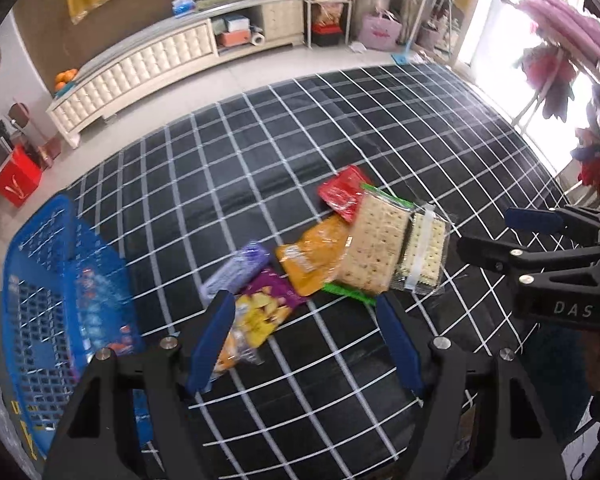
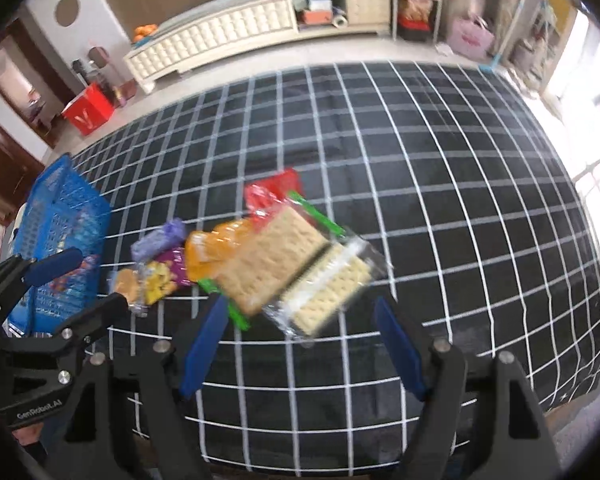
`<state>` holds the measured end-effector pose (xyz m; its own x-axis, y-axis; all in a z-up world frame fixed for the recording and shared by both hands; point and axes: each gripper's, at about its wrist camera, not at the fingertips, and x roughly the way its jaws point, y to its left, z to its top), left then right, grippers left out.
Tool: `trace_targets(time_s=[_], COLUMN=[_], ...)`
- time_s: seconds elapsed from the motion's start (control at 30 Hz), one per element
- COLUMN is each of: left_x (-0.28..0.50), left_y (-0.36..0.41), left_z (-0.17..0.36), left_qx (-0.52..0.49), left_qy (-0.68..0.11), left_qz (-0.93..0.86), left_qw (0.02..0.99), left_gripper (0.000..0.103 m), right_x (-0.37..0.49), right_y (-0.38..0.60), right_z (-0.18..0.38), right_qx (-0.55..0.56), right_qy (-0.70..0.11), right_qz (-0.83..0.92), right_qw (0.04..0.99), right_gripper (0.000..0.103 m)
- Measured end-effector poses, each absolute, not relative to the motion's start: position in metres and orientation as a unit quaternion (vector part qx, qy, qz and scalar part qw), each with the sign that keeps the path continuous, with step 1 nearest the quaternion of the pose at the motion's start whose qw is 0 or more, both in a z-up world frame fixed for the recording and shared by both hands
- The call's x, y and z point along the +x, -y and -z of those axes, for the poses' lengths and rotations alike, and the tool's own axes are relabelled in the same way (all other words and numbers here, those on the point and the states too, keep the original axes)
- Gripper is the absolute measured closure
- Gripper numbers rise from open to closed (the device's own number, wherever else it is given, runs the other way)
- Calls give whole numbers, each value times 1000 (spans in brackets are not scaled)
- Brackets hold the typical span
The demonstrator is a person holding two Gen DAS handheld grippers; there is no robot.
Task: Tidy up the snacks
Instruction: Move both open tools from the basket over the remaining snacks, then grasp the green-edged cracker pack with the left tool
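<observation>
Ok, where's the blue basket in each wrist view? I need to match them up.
Left wrist: the blue basket is at the lower left edge, left of the left gripper.
Right wrist: the basket sits mid-left, behind the left gripper's fingers.
Shared landmark: the orange packet in the snack pile, right of the basket in both.

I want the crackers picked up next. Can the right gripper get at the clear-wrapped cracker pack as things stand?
Probably yes. The right gripper is open, and the clear-wrapped cracker pack lies just ahead of it at the pile's near edge, nothing on top or between.
</observation>
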<state>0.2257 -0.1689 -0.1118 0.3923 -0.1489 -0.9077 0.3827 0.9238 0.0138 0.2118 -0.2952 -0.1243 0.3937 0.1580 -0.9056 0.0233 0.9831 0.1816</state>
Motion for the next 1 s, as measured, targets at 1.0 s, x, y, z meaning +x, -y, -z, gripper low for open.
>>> trace_targets(time_s=[1.0], left_x=[294], left_y=[274], left_z=[218], left_qx=[202], left_qy=[-571], left_qz=[210], left_qw=[767], left_gripper=[32], right_x=[225], right_y=[380], right_z=[197], right_qx=[144], right_qy=[-580], right_qz=[1], right_qw=[802], right_gripper=[23])
